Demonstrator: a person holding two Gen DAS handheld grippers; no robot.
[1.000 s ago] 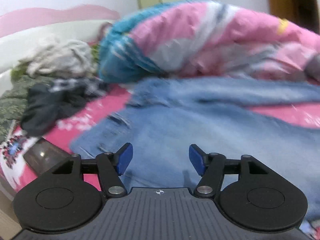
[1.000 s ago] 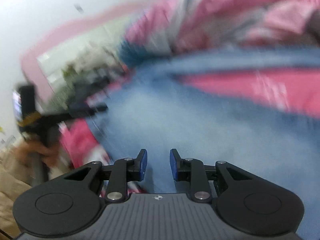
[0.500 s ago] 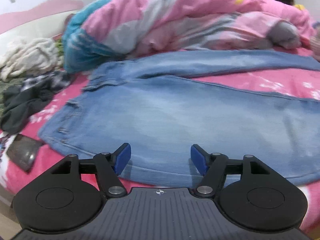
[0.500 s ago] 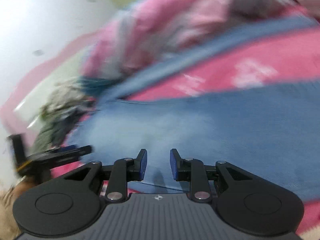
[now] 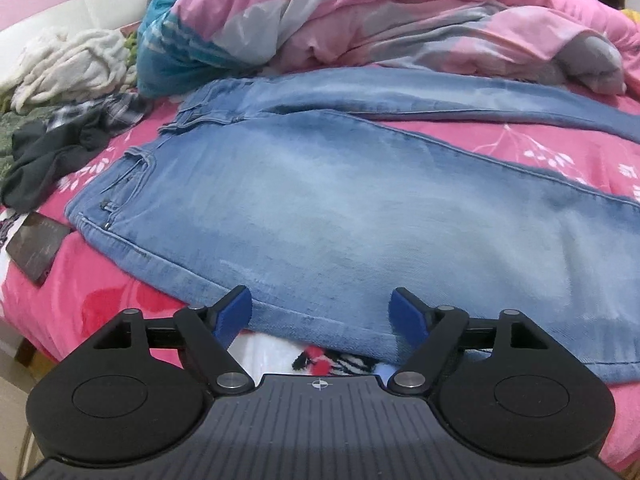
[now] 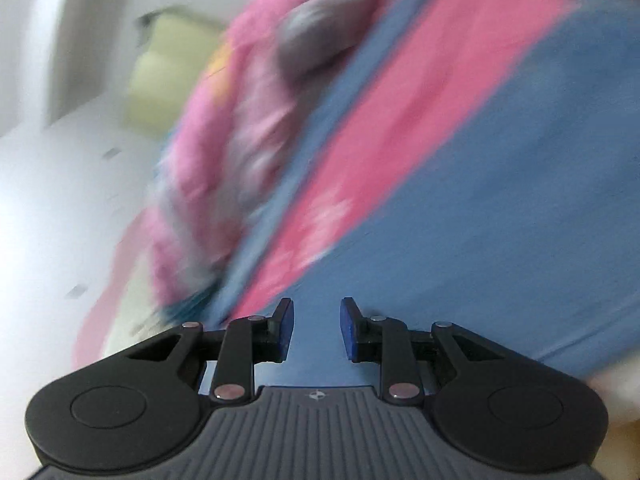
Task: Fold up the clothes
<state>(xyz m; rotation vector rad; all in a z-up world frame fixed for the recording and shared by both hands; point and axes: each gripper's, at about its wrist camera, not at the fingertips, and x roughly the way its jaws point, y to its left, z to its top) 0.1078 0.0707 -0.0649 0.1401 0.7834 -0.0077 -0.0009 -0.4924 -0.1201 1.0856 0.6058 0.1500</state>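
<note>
Light-blue jeans (image 5: 340, 200) lie flat on the pink floral bed (image 5: 532, 148), waistband toward the bed's left end, legs running to the right and splayed apart in a V with sheet showing between them. No fold visible.

Change over the last second: the left wrist view has steadied from blur to sharp and drawn back toward the bed's near edge, so the near outseam now sits just ahead of the left gripper (image 5: 320, 314). Its jaws are wide apart, nothing between them. Right gripper (image 6: 316, 328): view has swung hard, heavily blurred, now over denim toward the legs' end; jaws part-way apart, holding nothing.

Judgement: both tools are repositioning, the jeans gripped by neither.

Edges and room: crumpled pink quilt (image 5: 400, 12) crowds the far edge, touching the far leg. Dark garment (image 5: 52, 152) and cream knit (image 5: 68, 64) near the waistband end. Dark card (image 5: 36, 246) at the near left corner. Open sheet between the legs.
</note>
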